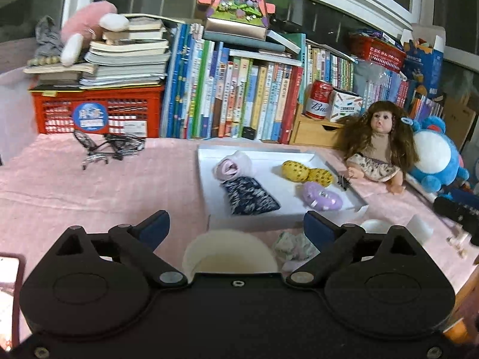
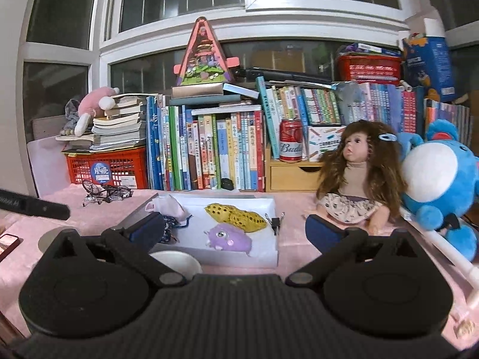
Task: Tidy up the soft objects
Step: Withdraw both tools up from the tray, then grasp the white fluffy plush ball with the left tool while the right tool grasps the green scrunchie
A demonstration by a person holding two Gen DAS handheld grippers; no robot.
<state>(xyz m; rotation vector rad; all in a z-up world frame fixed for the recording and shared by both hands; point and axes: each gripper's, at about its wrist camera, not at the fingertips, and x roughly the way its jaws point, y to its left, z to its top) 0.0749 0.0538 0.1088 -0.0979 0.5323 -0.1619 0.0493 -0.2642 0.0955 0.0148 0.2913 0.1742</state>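
Currently four soft items lie in the white tray [image 1: 356,200]: pink bundle [image 1: 233,166], dark patterned pouch [image 1: 250,197], yellow spotted toy [image 1: 307,172], purple toy [image 1: 321,196]. One crumpled cloth [image 1: 292,243] remains outside. Left gripper [image 1: 236,224] and right gripper [image 2: 235,229] both stand spread, empty.

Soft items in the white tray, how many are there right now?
4. In the white tray: pink roll at back left, dark patterned piece in front of it, yellow spotted pair at back right, purple piece at front right. Some may be hidden.
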